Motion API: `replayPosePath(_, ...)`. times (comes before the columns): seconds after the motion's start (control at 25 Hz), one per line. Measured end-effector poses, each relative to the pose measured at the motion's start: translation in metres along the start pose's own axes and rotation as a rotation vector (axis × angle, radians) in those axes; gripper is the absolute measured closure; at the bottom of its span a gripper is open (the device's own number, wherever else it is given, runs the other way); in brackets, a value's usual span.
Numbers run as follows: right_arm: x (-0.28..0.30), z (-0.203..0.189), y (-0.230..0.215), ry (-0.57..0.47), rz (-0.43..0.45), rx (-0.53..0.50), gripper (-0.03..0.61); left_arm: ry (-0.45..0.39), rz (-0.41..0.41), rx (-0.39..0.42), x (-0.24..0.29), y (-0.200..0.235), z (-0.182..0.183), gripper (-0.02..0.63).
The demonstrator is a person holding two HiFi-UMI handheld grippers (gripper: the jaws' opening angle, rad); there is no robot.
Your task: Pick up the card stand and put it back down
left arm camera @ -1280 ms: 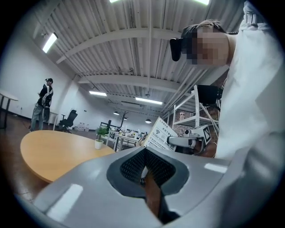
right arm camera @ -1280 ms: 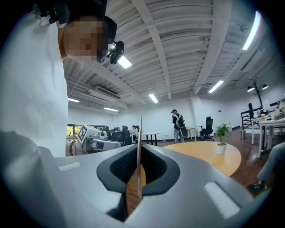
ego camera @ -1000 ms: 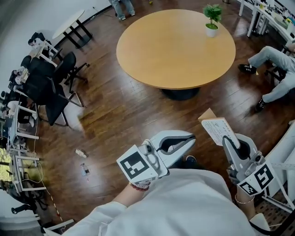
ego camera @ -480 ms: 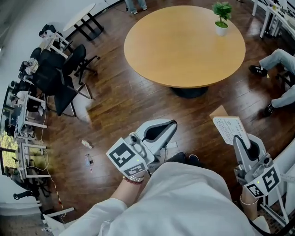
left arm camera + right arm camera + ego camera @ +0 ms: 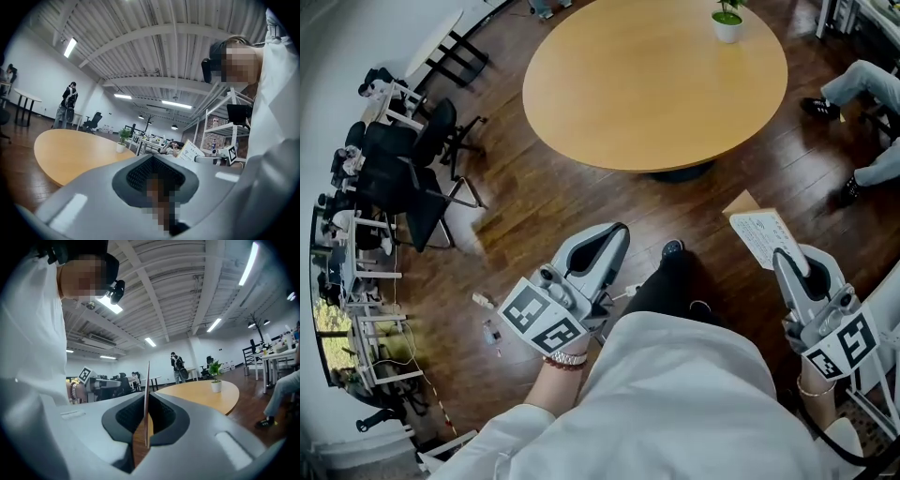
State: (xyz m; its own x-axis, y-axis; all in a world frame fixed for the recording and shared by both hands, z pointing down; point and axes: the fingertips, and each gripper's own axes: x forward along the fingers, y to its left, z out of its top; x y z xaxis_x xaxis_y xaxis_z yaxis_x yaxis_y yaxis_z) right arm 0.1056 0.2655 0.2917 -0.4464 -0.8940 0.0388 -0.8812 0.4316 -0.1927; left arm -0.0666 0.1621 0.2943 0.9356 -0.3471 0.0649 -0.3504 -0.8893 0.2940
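Observation:
The card stand is a white printed card on a brown wooden base, held up in the air over the dark wood floor at the right of the head view. My right gripper is shut on it. In the right gripper view the card stands edge-on between the closed jaws of that gripper. My left gripper hangs lower left of centre, shut, with nothing seen in it. In the left gripper view, beyond the left gripper, the card stand shows at the right.
A round wooden table with a small potted plant stands ahead. Black office chairs and desks line the left. A seated person's legs reach in at the upper right. Small litter lies on the floor.
The left gripper has swung left and down in the head view. The right gripper still holds the card stand at the right. The table sits nearer, and my leg now shows stepping forward.

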Motion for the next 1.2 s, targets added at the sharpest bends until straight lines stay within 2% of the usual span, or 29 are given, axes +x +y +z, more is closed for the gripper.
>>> replayPosePath(0.2, 0.051, 0.008, -0.060, -0.028, -0.075, 0.095, 0.560, 0.023, -0.025, -0.023, 0.049, 0.051, -0.001, 0.617)
replayPosePath(0.32, 0.102, 0.003, -0.068, -0.024, -0.079, 0.185, 0.560, 0.018, -0.042, -0.052, 0.058, 0.094, 0.007, 0.617)
replayPosePath(0.4, 0.134, 0.008, -0.070, -0.008, -0.088, 0.204, 0.560, 0.007, -0.036, -0.077, 0.061, 0.125, 0.016, 0.617)
replayPosePath(0.6, 0.190, 0.046, -0.090, -0.008, -0.115, 0.146, 0.560, -0.046, -0.083, -0.089, 0.091, 0.176, 0.051, 0.617)
replayPosePath(0.72, 0.233, 0.051, -0.117, 0.026, -0.121, 0.139, 0.560, -0.060, -0.075, -0.092, 0.115, 0.217, 0.071, 0.617)
replayPosePath(0.96, 0.270, 0.043, -0.160, 0.051, -0.102, 0.126, 0.560, -0.057, -0.027, -0.132, 0.129, 0.248, 0.052, 0.621)
replayPosePath(1.08, 0.315, 0.043, -0.219, 0.088, -0.060, 0.148, 0.560, -0.053, 0.016, -0.149, 0.164, 0.274, 0.073, 0.621)
replayPosePath(1.2, 0.365, 0.033, -0.253, 0.164, 0.028, 0.099, 0.560, -0.052, 0.045, -0.168, 0.172, 0.287, 0.089, 0.625)
